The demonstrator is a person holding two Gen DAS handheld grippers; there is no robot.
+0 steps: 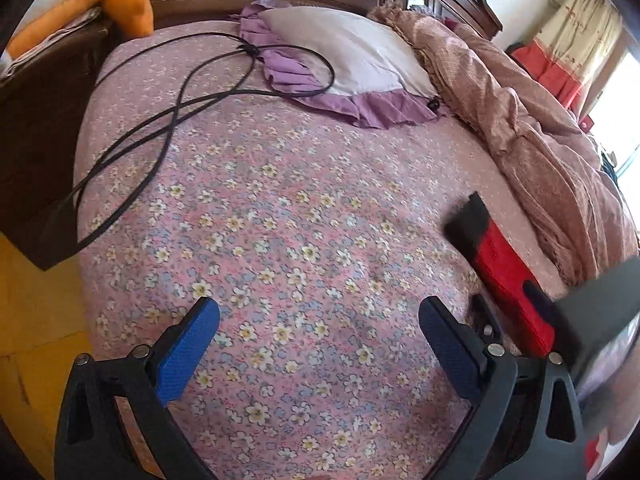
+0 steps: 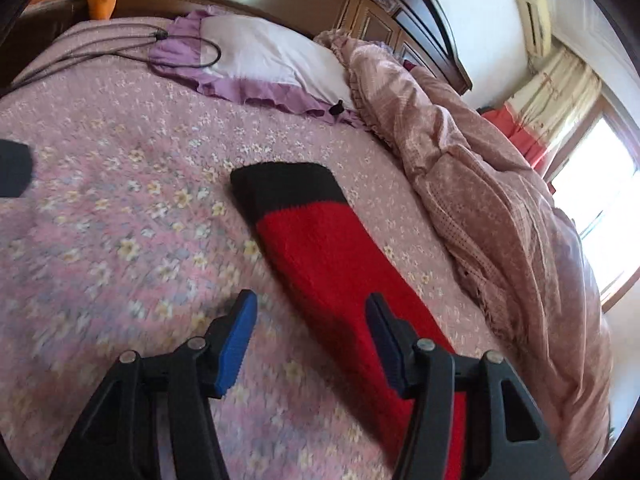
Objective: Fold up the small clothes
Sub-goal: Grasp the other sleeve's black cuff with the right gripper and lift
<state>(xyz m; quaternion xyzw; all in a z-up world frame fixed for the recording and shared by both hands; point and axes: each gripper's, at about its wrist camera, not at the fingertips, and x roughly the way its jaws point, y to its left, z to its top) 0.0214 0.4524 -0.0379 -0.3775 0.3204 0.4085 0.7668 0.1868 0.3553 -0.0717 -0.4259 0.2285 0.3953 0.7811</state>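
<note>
A long red knitted garment with a black band at its far end lies flat on the floral bedsheet. My right gripper hovers over its near part, open, with nothing pressed between the blue pads; its right finger is over the red knit and its left finger over the sheet. In the left wrist view the same garment shows at the right, partly hidden by a blurred grey tool body. My left gripper is wide open above bare sheet, to the left of the garment, holding nothing.
A white pillow with a purple frill lies near the headboard, with a looped black cable beside it. A bunched pink quilt runs along the right side. The bed's left edge drops to a yellow floor.
</note>
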